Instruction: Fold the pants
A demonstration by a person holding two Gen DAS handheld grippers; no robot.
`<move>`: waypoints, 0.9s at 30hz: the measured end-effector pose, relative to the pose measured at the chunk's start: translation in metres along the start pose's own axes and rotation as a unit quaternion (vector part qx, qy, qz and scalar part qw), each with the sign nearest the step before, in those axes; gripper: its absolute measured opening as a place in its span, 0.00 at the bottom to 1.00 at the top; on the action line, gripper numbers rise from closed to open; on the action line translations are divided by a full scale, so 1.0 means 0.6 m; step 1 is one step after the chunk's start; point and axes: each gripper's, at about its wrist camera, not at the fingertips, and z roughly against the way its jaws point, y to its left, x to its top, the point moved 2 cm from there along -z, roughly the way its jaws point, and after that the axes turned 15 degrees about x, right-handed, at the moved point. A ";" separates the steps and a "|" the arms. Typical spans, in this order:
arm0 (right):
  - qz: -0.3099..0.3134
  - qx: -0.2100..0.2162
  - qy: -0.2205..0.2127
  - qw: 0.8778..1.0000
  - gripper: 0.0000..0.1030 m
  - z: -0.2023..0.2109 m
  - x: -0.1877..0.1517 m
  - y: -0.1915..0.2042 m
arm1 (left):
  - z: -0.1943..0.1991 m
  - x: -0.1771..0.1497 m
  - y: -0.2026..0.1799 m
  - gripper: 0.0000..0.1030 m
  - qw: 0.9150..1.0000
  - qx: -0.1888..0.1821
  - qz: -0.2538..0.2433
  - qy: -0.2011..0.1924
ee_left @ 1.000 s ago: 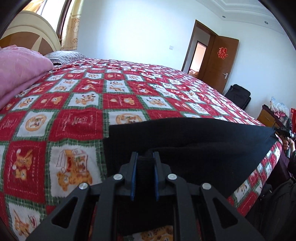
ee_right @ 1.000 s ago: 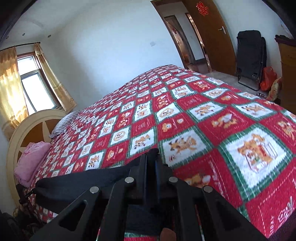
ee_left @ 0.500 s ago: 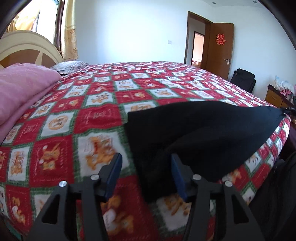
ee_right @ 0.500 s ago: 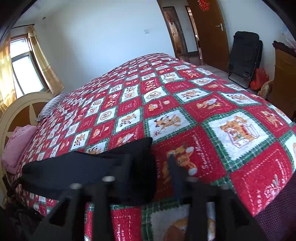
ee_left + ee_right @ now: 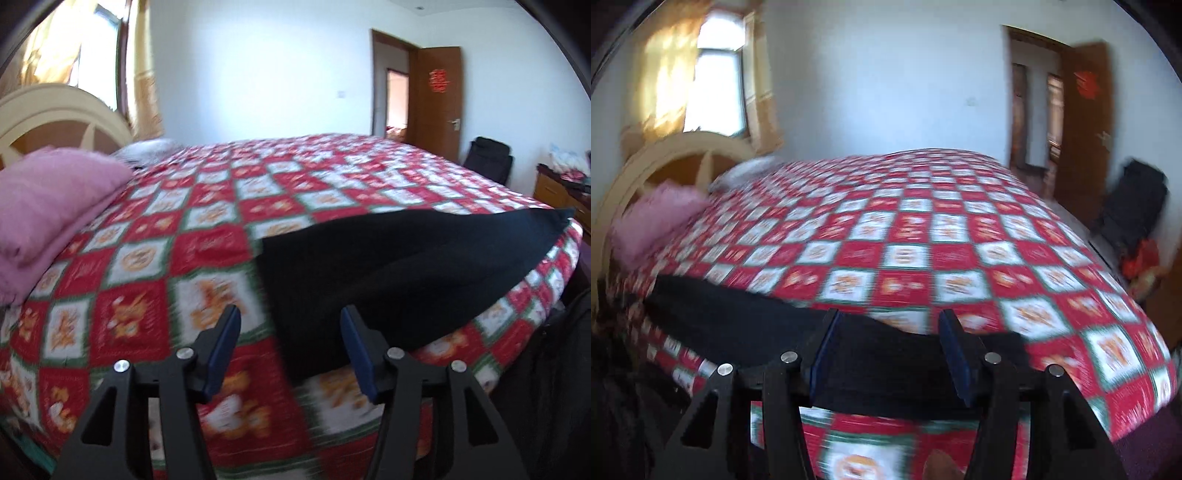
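Note:
The black pants [image 5: 388,269] lie folded in a long strip along the near edge of the bed. They also show in the right wrist view [image 5: 798,332]. My left gripper [image 5: 290,350] is open and empty, hovering over the strip's left end. My right gripper [image 5: 888,354] is open and empty above the strip's right end. Both views are blurred by motion.
The bed has a red, white and green checked cover [image 5: 229,229]. Pink folded bedding [image 5: 48,199] lies by the cream headboard [image 5: 683,155]. A brown door [image 5: 437,99] stands open at the far wall, with a black bag [image 5: 1134,199] and a wooden cabinet [image 5: 561,192] near it.
Both grippers were shut on the pants a second ago. They have opened, let go of the cloth and drawn back and up; the pants now lie on the bed.

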 end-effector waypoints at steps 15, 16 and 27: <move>0.277 0.175 0.184 0.927 0.44 -0.393 -0.101 0.426 | -0.056 -0.011 -0.072 0.41 0.997 0.044 -0.055 0.026; 0.283 0.175 0.193 0.923 0.44 -0.407 -0.107 0.432 | -0.059 -0.011 -0.072 0.40 0.997 0.044 -0.058 0.028; 0.263 0.190 0.194 0.926 0.03 -0.418 -0.089 0.436 | -0.056 0.014 -0.068 0.11 0.997 0.048 -0.061 0.023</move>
